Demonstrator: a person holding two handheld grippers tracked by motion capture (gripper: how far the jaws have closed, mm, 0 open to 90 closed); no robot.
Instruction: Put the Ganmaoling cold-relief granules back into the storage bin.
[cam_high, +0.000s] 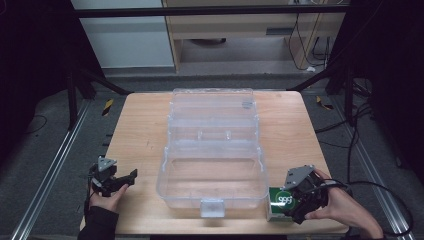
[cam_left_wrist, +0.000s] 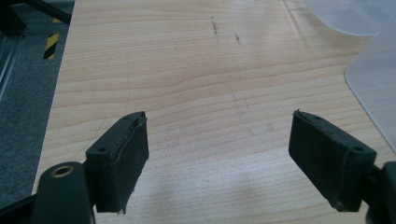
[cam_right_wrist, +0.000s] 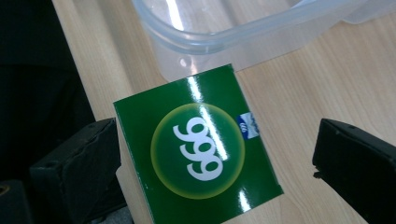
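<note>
The tabletop (cam_high: 135, 130) is pale wood with fine grain. The box (cam_high: 212, 150) is clear plastic. The carton (cam_right_wrist: 198, 151) is glossy green with a yellow-green disc and white numerals. Both claws (cam_left_wrist: 217, 163) (cam_right_wrist: 215, 172) are black.

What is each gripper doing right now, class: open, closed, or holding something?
Left gripper: open, holding nothing, above bare table.
Right gripper: open, jaws either side of the green box, not yet clamped.
</note>
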